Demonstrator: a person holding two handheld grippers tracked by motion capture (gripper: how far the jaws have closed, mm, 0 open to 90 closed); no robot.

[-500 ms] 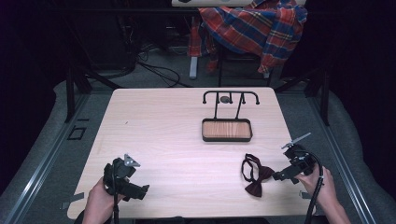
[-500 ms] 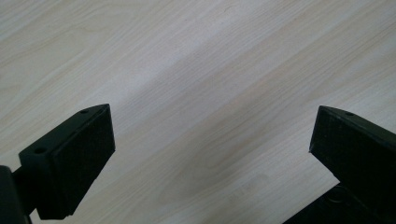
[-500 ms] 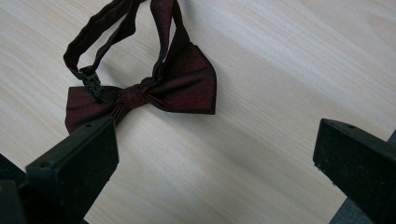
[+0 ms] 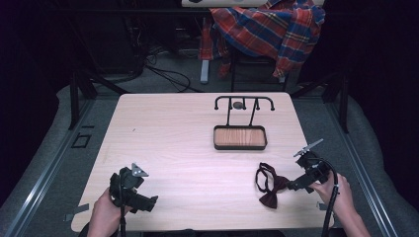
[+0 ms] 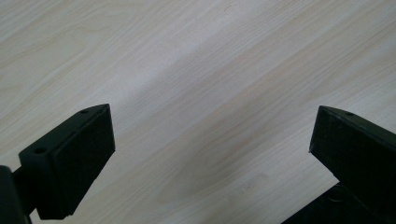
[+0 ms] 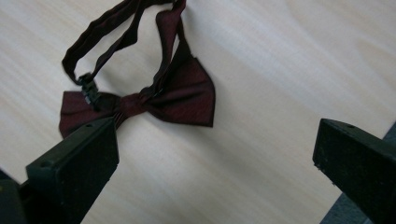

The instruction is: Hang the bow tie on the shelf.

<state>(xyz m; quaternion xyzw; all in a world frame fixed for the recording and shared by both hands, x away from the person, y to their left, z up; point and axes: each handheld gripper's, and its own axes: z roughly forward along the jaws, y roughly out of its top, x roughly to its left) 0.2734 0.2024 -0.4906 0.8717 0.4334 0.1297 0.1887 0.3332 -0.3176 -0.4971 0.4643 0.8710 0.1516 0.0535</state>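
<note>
A dark red bow tie point(image 4: 271, 186) with its neck strap looped lies flat on the light wooden table point(image 4: 188, 143), near the front right. My right gripper point(image 4: 296, 183) hovers just to its right, jaws wide open. In the right gripper view the bow tie point(image 6: 154, 95) lies ahead of the open gripper point(image 6: 217, 154), a little left of the gap, untouched. My left gripper point(image 4: 148, 201) is held at the front left corner of the table. In the left gripper view it point(image 5: 212, 140) stands open over bare wood.
A black wire stand with a wood-lined tray point(image 4: 240, 137) and a top rail point(image 4: 244, 100) sits at the back middle of the table. A plaid cloth point(image 4: 269, 27) hangs over a chair beyond the table. Dark frame bars flank both sides.
</note>
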